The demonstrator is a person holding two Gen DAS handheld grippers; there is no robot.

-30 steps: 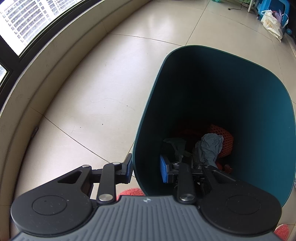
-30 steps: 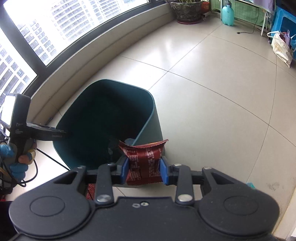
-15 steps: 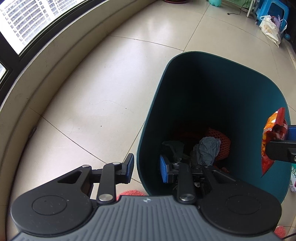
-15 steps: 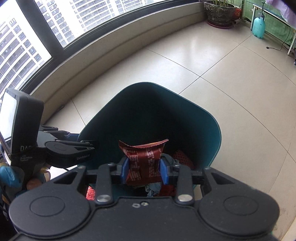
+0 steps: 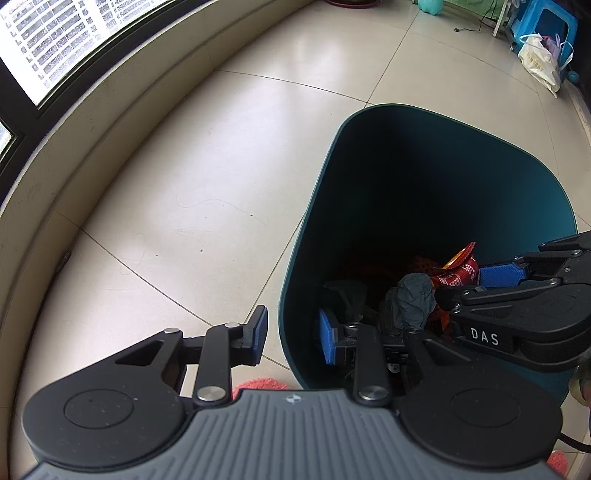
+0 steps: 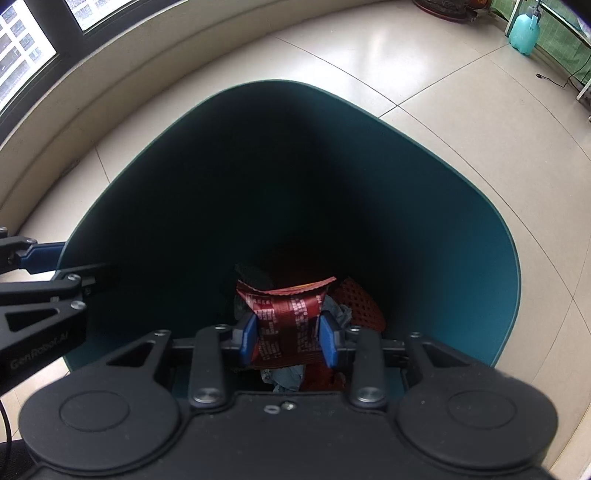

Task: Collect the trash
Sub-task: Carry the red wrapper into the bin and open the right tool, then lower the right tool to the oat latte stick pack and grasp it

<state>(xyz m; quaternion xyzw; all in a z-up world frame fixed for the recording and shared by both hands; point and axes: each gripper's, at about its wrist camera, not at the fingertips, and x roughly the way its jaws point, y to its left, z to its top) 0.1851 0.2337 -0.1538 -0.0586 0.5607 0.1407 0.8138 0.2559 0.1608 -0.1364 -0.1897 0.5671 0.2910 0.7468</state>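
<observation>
The right gripper [image 6: 288,338] had its jaws pinching a dark red snack wrapper [image 6: 286,314] from both sides, the blue pads pressed flat against it. The wrapper hung inside the mouth of the teal trash bin [image 6: 461,236], above the litter at the bottom: a red mesh net [image 6: 360,304] and a crumpled grey rag [image 5: 413,295].

The left gripper [image 5: 291,332] had its jaws clamped across the near-left wall of the bin [image 5: 303,258], one blue pad outside the wall and one inside.

The bin stood on a pale tiled floor [image 5: 184,184]. A curved window ledge [image 5: 74,129] ran along the left. At the far right were a white bag [image 5: 539,62] and a blue stool [image 5: 546,18]; a teal spray bottle [image 6: 524,29] stood at the far edge.
</observation>
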